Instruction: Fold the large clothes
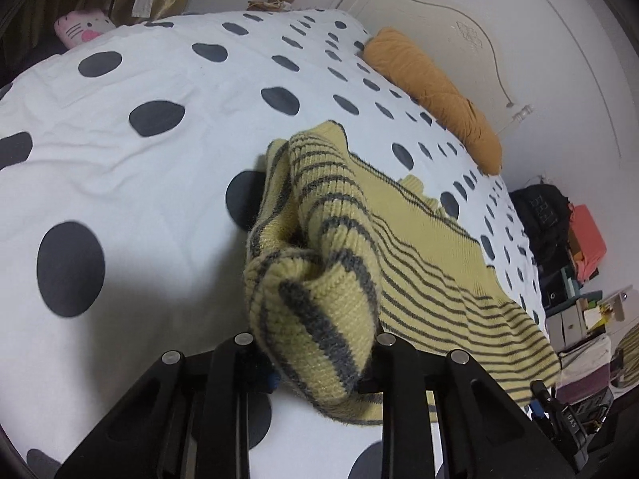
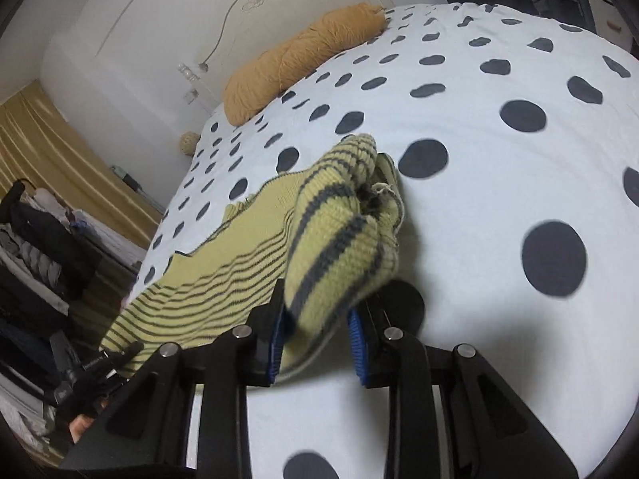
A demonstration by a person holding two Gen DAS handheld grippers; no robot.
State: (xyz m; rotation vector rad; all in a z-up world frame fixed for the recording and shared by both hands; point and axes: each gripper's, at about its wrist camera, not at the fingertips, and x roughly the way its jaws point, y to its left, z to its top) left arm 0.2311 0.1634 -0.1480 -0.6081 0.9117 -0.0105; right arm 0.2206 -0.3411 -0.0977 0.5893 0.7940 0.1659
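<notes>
The left gripper (image 1: 319,363) and right gripper (image 2: 317,331) are each pinching a bunched sleeve of the striped sweater (image 1: 431,263) above the bed (image 1: 159,92).

A white bedspread (image 1: 159,127) with dark dots covers the bed and fills most of both views. An orange-brown bolster pillow (image 1: 435,95) lies along the white carved headboard (image 1: 499,20), upper right in the left wrist view and upper centre in the right. A pink and white plush cat (image 1: 82,28) sits at the upper left corner. Gold curtains (image 2: 44,151) hang at the left. A black backpack (image 1: 539,207) and stacked boxes (image 1: 571,315) crowd the right edge.
</notes>
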